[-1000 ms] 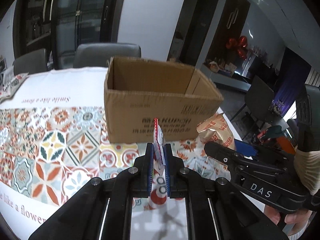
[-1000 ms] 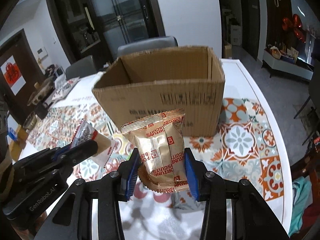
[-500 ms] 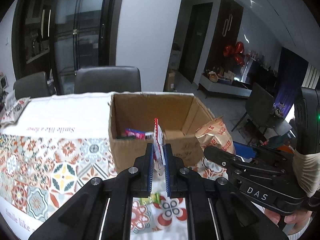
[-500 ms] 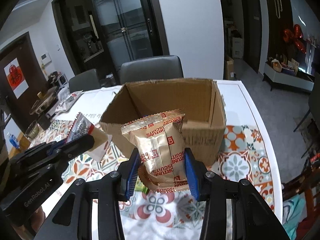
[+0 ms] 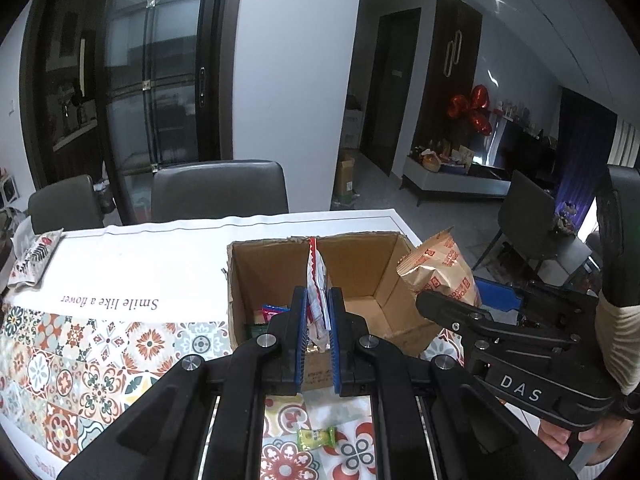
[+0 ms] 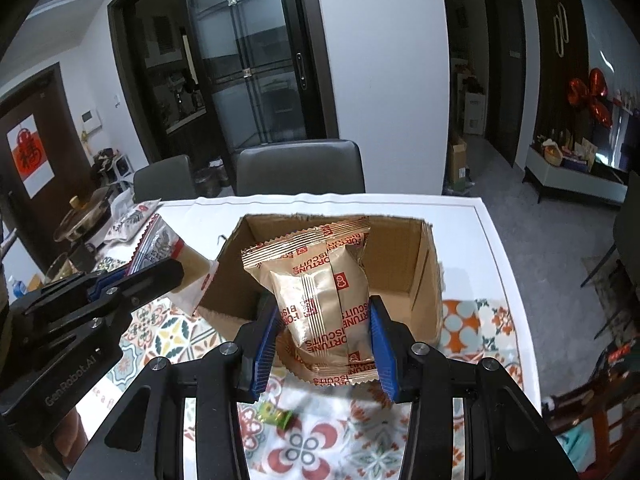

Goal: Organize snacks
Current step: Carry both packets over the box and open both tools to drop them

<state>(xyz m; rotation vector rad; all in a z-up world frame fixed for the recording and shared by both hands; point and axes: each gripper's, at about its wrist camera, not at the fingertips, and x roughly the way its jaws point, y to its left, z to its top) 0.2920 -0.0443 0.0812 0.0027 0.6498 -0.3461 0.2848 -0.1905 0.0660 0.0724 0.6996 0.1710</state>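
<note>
Cardboard box [image 5: 316,280] is sitting lower in the left wrist view than a second ago, its open top now showing where before only its front wall faced the camera. The left gripper [image 5: 318,332], at the bottom centre of the frame, is pinching a thin red-and-white sachet [image 5: 316,276] edge-on between tightly closed blue pads, holding it in line with the box opening. A few packets are lying on the box floor at its lower left. A green candy [image 5: 316,438] is resting on the patterned tablecloth [image 5: 80,360] below.

In the right wrist view the box [image 6: 424,280] is likewise appearing from above instead of front-on. The right gripper [image 6: 324,344], at lower centre, is squeezing a gold biscuit packet [image 6: 320,300] upright between partly spread pads, in front of the opening. Both snacks are probably about to be carried over the rim and dropped in.
</note>
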